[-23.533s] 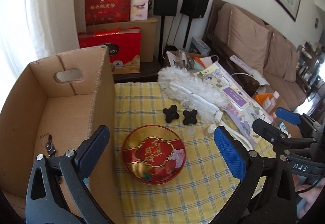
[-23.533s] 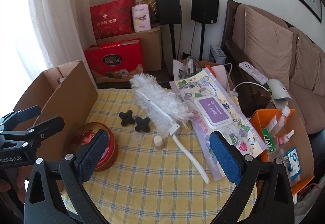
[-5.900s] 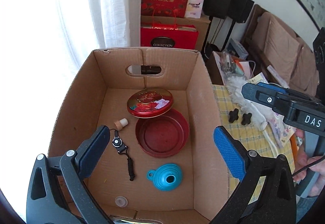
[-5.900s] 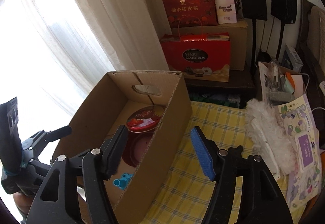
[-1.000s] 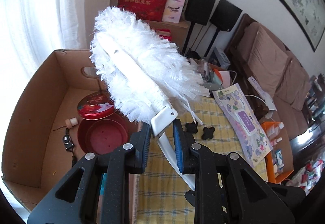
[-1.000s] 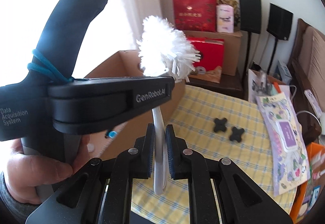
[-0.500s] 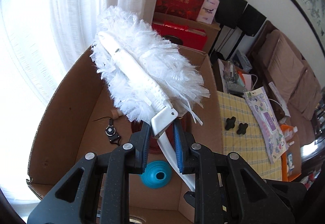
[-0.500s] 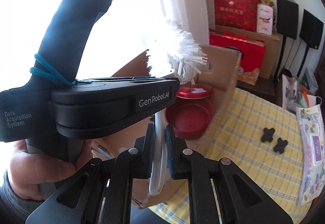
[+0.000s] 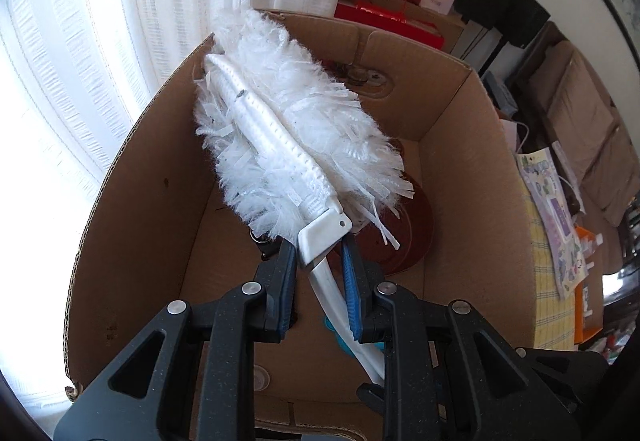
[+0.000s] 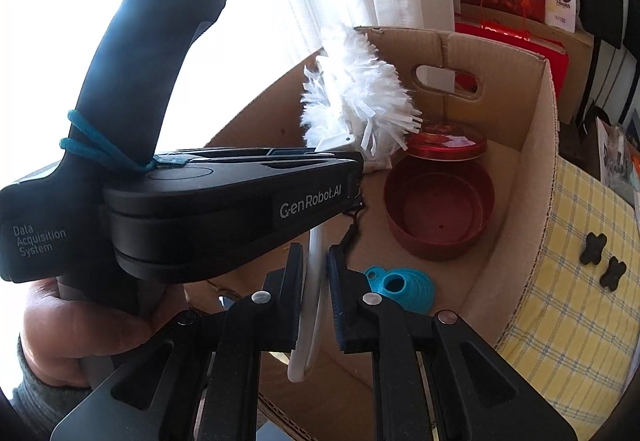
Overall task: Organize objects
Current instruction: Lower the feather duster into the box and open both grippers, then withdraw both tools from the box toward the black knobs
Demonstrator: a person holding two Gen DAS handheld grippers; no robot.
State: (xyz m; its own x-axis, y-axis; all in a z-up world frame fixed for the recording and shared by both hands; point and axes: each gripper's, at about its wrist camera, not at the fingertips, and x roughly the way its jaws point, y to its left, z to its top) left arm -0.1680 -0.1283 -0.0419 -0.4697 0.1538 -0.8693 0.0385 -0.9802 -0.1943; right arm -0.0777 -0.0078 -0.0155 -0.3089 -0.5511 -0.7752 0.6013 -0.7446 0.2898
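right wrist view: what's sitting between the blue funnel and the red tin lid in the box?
In the right wrist view, the open red tin sits between the blue funnel and the tin lid, on the box floor.

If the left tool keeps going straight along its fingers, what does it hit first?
Probably the red tin base on the cardboard box floor, just beyond the held duster; depth is unclear.

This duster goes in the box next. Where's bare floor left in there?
Bare: the strip of box floor along the left wall, and the corner between funnel, tin base and right wall. Crowded mid-floor under the duster.
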